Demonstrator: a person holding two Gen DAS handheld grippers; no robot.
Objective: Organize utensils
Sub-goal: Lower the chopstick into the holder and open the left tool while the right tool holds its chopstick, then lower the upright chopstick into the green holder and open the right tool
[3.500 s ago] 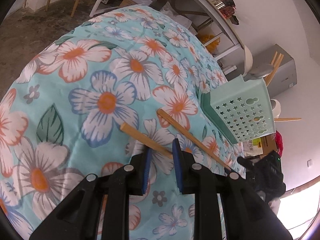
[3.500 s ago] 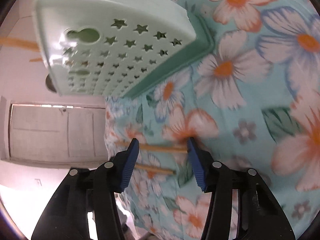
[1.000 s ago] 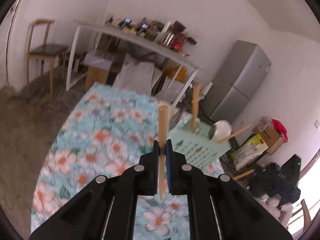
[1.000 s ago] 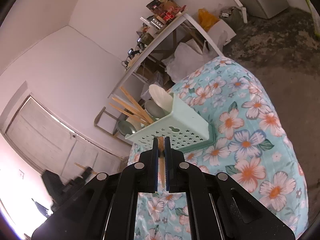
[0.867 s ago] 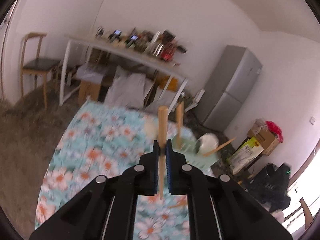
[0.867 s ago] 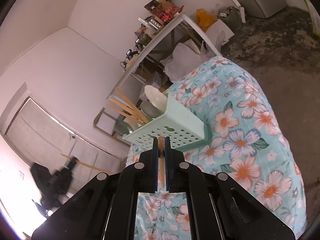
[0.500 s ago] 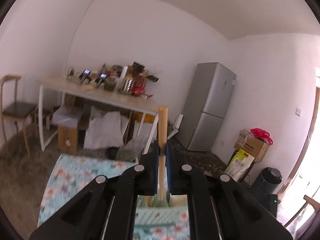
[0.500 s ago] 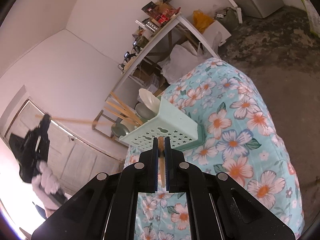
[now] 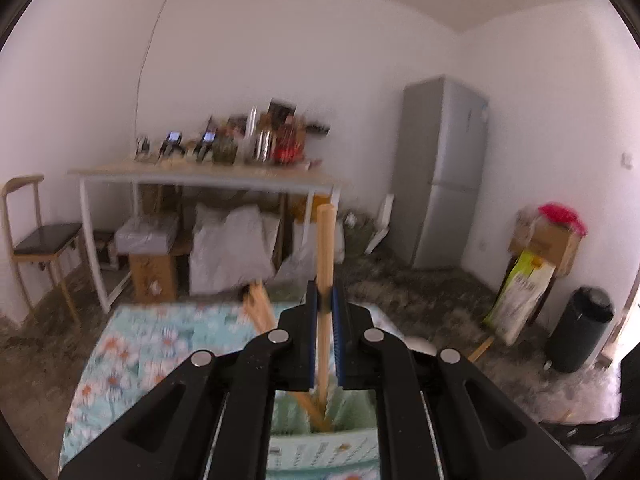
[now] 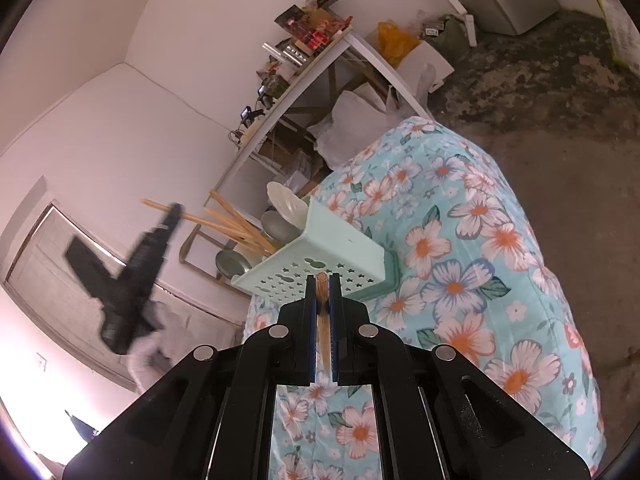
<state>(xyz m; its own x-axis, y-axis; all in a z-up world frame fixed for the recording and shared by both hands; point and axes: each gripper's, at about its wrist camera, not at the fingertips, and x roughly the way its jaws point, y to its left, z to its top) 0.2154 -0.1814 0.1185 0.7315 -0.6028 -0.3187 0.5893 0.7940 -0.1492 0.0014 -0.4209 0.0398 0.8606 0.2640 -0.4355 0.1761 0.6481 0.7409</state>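
Observation:
My left gripper is shut on a wooden chopstick that stands upright, its lower end down among the sticks in the mint green utensil basket just below. In the right wrist view that left gripper is a blurred black shape left of the basket, with its chopstick level with the tops of the sticks standing in it. My right gripper is shut on a second chopstick, held in front of the basket's star-punched wall. The basket holds several chopsticks and spoons.
The basket stands on a table with a floral turquoise cloth. Behind it are a white cluttered side table with bags beneath, a chair, a grey fridge and a black bin.
My left gripper has swung with its chopstick over to the basket, which now lies right beneath it. The right gripper has stayed where it was, still gripping its chopstick.

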